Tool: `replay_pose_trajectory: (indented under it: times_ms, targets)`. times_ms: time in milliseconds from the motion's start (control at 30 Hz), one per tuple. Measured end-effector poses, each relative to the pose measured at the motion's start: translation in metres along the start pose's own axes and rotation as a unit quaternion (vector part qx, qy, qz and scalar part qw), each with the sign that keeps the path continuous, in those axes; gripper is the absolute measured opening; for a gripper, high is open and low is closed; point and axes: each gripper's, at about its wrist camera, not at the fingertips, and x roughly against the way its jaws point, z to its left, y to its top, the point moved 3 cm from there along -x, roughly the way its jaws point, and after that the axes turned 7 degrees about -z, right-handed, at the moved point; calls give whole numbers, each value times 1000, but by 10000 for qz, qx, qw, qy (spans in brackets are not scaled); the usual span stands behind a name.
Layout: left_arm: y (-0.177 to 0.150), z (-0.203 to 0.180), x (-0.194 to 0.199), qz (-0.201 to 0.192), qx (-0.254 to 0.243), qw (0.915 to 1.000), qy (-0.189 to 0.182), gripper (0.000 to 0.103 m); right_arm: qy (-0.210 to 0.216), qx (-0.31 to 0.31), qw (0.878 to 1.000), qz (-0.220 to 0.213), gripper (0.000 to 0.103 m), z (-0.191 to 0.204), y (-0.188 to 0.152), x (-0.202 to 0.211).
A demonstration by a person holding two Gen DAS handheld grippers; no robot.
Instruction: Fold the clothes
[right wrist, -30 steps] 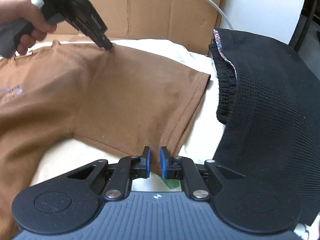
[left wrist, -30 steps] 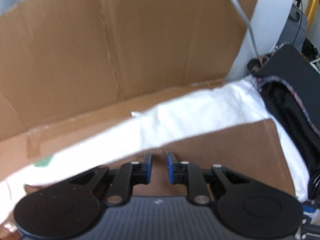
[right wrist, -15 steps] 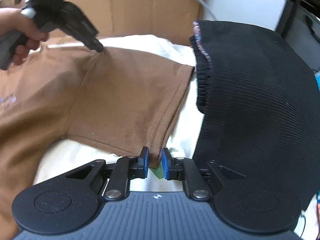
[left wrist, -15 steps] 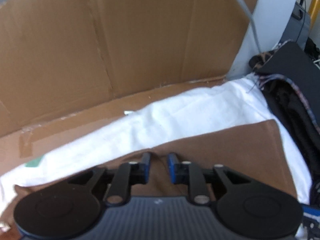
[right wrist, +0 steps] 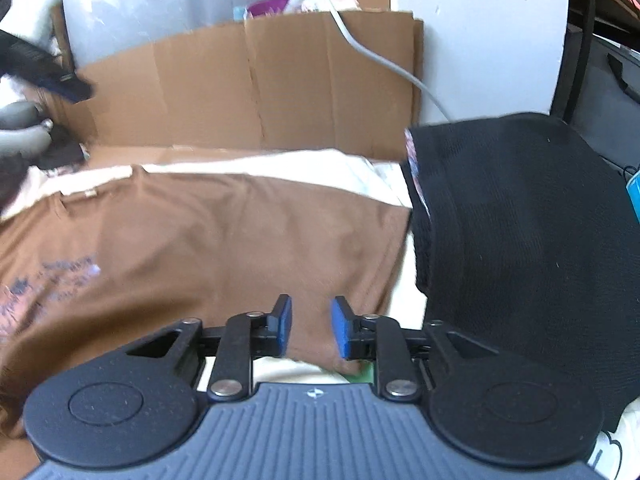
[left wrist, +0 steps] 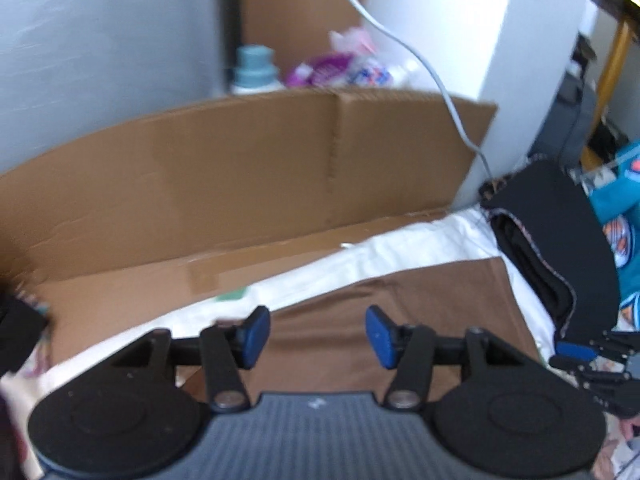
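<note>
Left wrist view: left tongs (left wrist: 317, 332) gape wide, empty, over the brown shirt (left wrist: 420, 320). Right wrist view: right tongs (right wrist: 311, 328) part-open (gripping nothing) above its sleeve hem; shirt spread flat, folding apparently barely begun.

Far side: cardboard wall (right wrist: 280, 88) stands upright behind the white sheet (right wrist: 320, 166), blocks reach past the far edge.
Right side: black knit garment (right wrist: 520, 240) piled high beside the brown shirt (right wrist: 240, 240), its edge touching or overlapping the sleeve end; no low pass there.
Cable: grey cable (left wrist: 432, 72) hangs across the cardboard down to the back right corner, snag risk.
Over shirt: open room above the flat brown shirt, nothing standing on it.
Left gripper (left wrist: 318, 330): jaws apart, nothing between, shirt under them.
Right gripper (right wrist: 311, 326): jaws apart over the sleeve hem, nothing between.
Far left: dark blurred shape (right wrist: 44, 72), probably the other gripper, raised above the collar.
</note>
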Motion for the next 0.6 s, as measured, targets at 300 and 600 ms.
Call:
replay_pose_trajectory:
  times_ms: [300, 600]
  targets:
    - [-67, 75, 137, -126, 550, 9935, 989, 58, 456, 96, 9988, -117, 38, 26, 19, 18]
    - [-158, 129, 213, 10, 1271, 9775, 1685, 58, 699, 257, 9972, 5, 38, 49, 30, 29]
